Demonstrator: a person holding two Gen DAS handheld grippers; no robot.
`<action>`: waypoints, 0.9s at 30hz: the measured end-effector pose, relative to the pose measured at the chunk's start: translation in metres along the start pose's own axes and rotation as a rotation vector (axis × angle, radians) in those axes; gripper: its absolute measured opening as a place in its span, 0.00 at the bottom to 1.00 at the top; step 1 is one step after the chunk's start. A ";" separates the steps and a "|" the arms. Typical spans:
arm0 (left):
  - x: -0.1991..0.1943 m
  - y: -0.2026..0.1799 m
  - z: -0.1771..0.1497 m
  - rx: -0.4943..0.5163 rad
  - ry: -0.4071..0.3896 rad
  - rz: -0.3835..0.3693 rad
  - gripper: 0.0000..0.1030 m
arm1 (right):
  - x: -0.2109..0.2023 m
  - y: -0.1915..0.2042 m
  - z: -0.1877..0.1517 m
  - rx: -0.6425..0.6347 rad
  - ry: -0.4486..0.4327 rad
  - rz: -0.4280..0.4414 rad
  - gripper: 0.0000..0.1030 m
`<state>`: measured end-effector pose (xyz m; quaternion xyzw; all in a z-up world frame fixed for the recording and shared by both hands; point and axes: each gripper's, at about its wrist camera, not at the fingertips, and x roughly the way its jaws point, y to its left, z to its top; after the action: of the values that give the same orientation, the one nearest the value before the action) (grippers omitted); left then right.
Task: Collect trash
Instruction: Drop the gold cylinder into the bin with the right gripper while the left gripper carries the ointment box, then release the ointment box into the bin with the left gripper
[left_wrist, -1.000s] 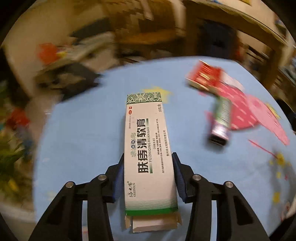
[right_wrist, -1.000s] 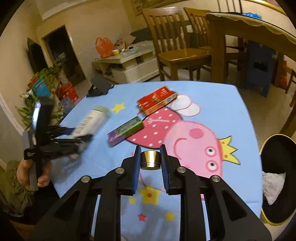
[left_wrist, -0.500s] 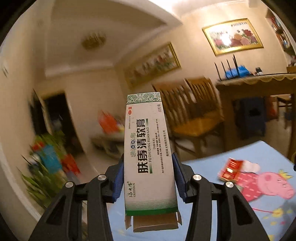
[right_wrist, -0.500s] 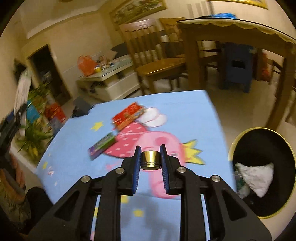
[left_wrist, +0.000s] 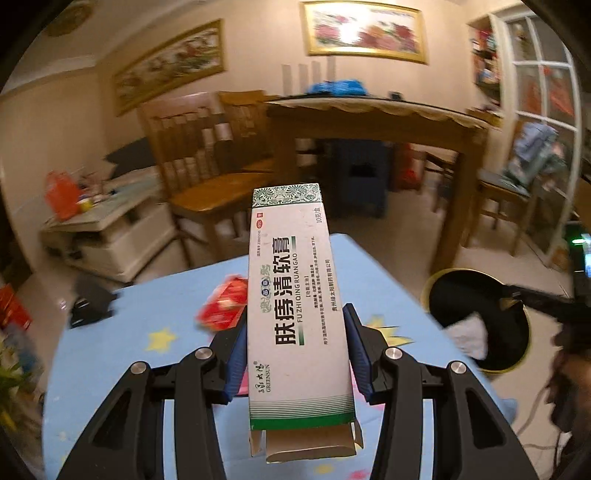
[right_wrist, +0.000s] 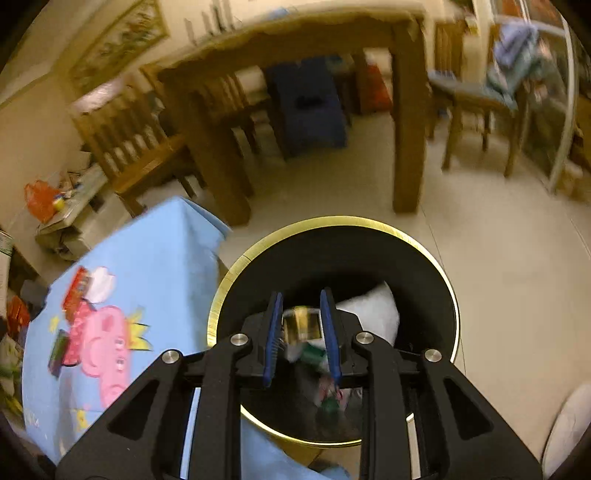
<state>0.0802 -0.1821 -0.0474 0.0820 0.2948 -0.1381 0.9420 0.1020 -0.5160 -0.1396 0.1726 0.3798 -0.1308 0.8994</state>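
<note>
Two grippers carry trash toward one black bin (right_wrist: 334, 236) with a brass-coloured rim, standing on the pale tiled floor just beside the low table's blue cartoon-pig cloth (right_wrist: 155, 258). Behind stand a wooden dining table (left_wrist: 373, 110) and chairs under framed pictures. Crumpled white paper already lies in the bin. The left gripper (left_wrist: 297, 354) is clenched on a long white-and-green ointment box (left_wrist: 295, 314), held lengthwise above the cloth, presumably next for the bin. The right gripper (right_wrist: 302, 326) hangs right over the bin's mouth; its jaws have just been opening, and the small gold cap (right_wrist: 301, 323), blurred, seems to be slipping free between them. A red carton (right_wrist: 75, 288) and a green-and-purple box (right_wrist: 59, 352) remain on the cloth.
</note>
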 end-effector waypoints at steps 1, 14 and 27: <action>0.004 -0.012 0.002 0.014 0.005 -0.018 0.44 | 0.006 -0.008 -0.001 0.025 0.018 -0.024 0.37; 0.045 -0.131 0.015 0.175 0.066 -0.180 0.44 | -0.070 -0.075 0.001 0.264 -0.248 -0.062 0.78; 0.073 -0.196 0.022 0.270 0.093 -0.280 0.50 | -0.105 -0.124 0.000 0.405 -0.339 -0.070 0.83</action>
<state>0.0893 -0.3889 -0.0861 0.1722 0.3255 -0.3022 0.8793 -0.0144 -0.6180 -0.0895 0.3113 0.1956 -0.2620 0.8923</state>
